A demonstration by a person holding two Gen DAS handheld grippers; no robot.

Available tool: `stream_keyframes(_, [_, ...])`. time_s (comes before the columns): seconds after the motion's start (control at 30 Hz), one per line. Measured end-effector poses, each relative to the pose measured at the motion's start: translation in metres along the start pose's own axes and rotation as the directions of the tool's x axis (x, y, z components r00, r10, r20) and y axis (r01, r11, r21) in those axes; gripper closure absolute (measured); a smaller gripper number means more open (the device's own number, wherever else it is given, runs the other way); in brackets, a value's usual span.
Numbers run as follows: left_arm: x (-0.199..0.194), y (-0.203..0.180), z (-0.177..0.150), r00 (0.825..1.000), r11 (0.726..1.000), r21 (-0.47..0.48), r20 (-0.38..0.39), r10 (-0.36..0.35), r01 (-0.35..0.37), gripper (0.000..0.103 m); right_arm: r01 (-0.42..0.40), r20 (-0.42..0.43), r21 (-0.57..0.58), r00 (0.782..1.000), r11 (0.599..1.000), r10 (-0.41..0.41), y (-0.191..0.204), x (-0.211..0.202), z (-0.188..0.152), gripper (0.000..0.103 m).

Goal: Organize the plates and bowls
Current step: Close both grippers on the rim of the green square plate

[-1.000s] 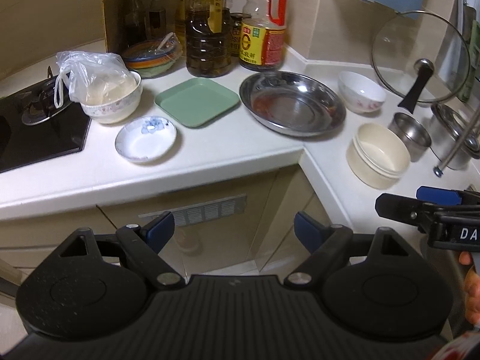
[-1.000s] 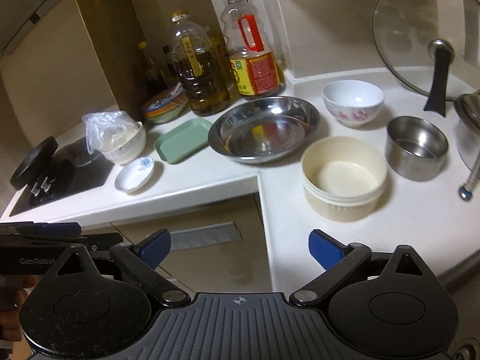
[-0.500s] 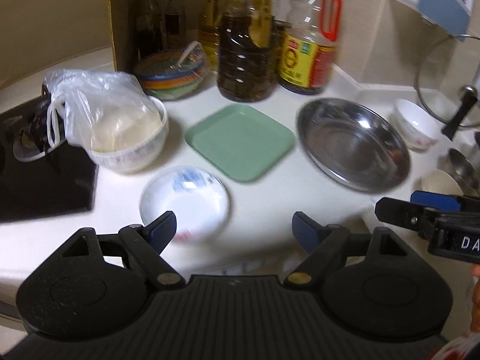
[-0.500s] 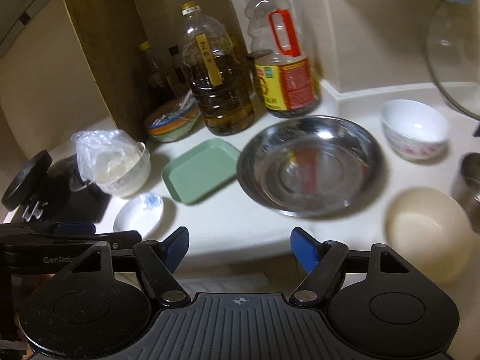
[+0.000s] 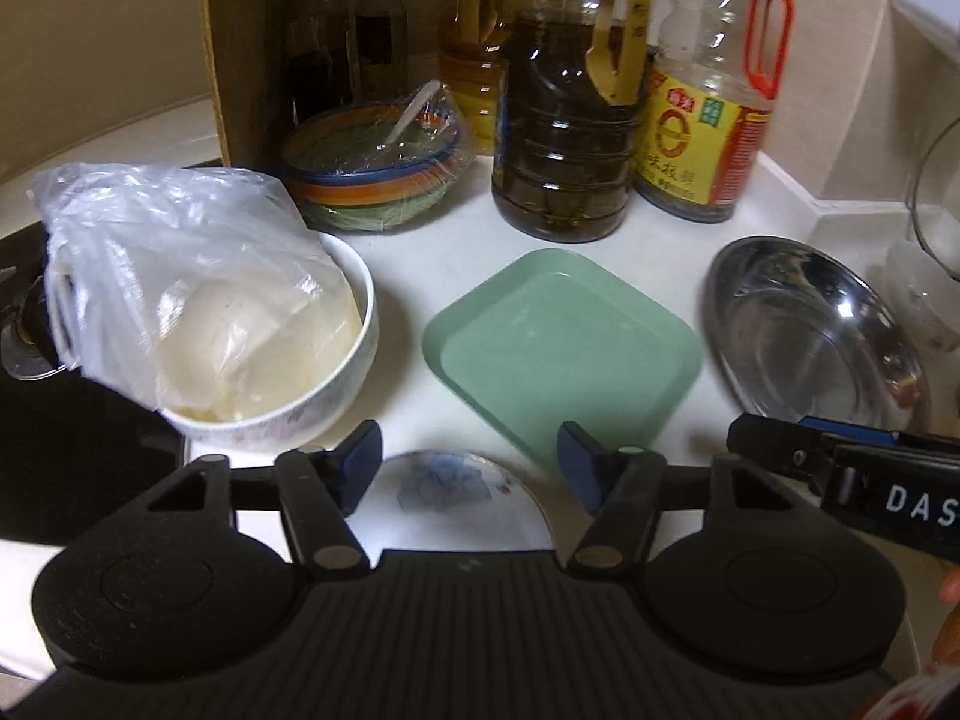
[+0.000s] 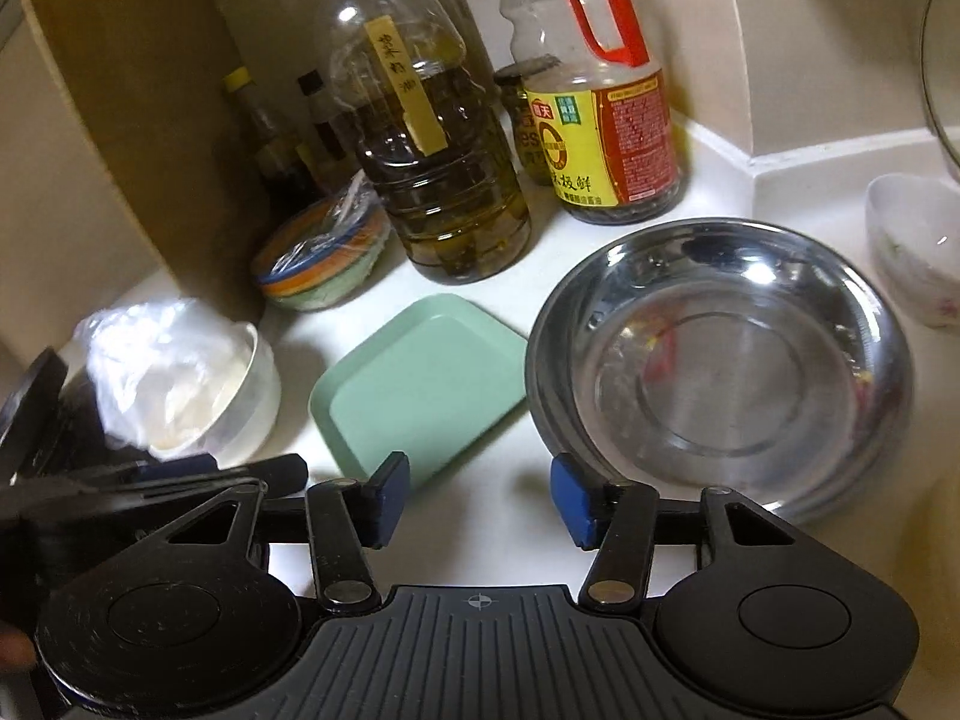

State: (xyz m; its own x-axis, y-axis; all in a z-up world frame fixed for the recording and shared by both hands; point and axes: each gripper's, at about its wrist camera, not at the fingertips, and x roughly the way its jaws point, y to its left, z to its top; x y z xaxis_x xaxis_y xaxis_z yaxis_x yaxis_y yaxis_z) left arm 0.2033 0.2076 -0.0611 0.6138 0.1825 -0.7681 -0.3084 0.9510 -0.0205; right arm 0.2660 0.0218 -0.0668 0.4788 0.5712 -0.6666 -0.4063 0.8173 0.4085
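Both tools have closed in on the bench since the earlier frames, jaws just been closing yet part-open and empty: left tool (image 5: 468, 471) hangs over the small blue-flowered saucer (image 5: 456, 501), right tool (image 6: 480, 495) over bare bench (image 6: 480, 546) between the green square plate (image 6: 420, 396) and the steel dish (image 6: 720, 384). We judge the saucer light, stiff, glazed-slick and chippable, so pinch its near rim. Green plate looks light; steel dish slippery, rim only.
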Motion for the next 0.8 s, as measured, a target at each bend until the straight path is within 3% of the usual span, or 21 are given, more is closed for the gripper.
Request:
stream_keyframes(0.33, [0.035,0.003,0.017,0.999,1.000,0.009,-0.048,-0.016,0.017,0.054,0.079,-0.025,0.071,0.997,0.994,-0.078,0.007,0.041,0.011,0.067])
stream_keyframes(0.47, [0.044,0.000,0.019,0.997,1.000,0.015,-0.072,-0.015,0.016,0.061,0.115,-0.034,0.079,0.993,0.990,-0.112,0.010,0.051,0.010,0.070])
stream_keyframes(0.8, [0.063,-0.005,0.022,0.993,1.000,0.020,-0.121,-0.016,0.018,0.066,0.158,-0.040,0.090,0.987,0.983,-0.155,0.012,0.066,0.008,0.074])
